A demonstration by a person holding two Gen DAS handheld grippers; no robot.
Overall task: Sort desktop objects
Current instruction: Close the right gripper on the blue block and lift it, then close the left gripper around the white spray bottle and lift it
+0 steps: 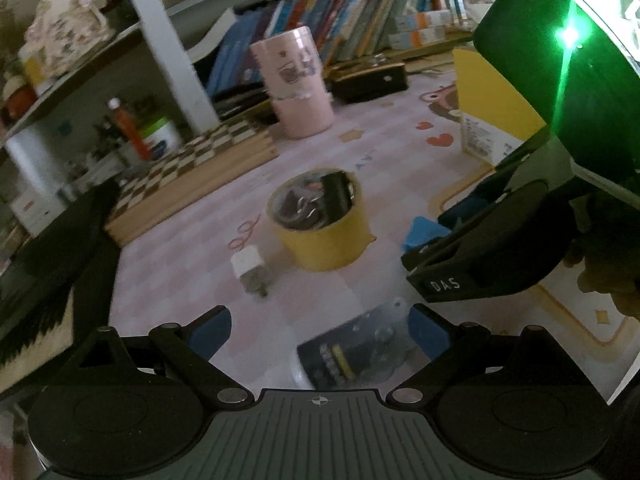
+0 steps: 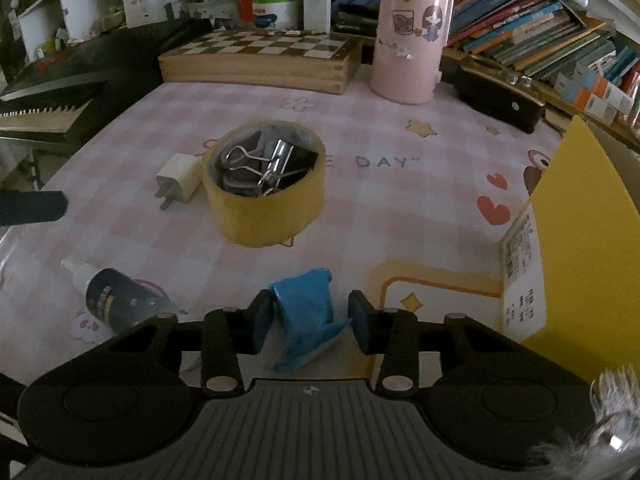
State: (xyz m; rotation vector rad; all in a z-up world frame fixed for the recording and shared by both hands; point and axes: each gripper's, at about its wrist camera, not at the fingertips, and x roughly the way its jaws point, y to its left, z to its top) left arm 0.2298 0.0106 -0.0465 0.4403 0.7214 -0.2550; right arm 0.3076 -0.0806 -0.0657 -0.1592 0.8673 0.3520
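**Desk items lying scattered on the pink checked mat**

A yellow tape roll (image 2: pixel 264 184) is standing flat mid-desk, its core holding black binder clips (image 2: pixel 266 166) with silver handles. A white charger plug (image 2: pixel 178 180) is lying just beside it, prongs pointing toward the near edge. A small dark bottle (image 2: pixel 116 300) with a pale cap is lying on its side closer in. A crumpled blue scrap (image 2: pixel 306 316) is resting near the front.

Dim and muddy in both views. Green glare flaring at upper right of left wrist view; motion blur over the pink checked tablecloth (image 1: pixel 380 152). Heavy fisheye bending at edges.
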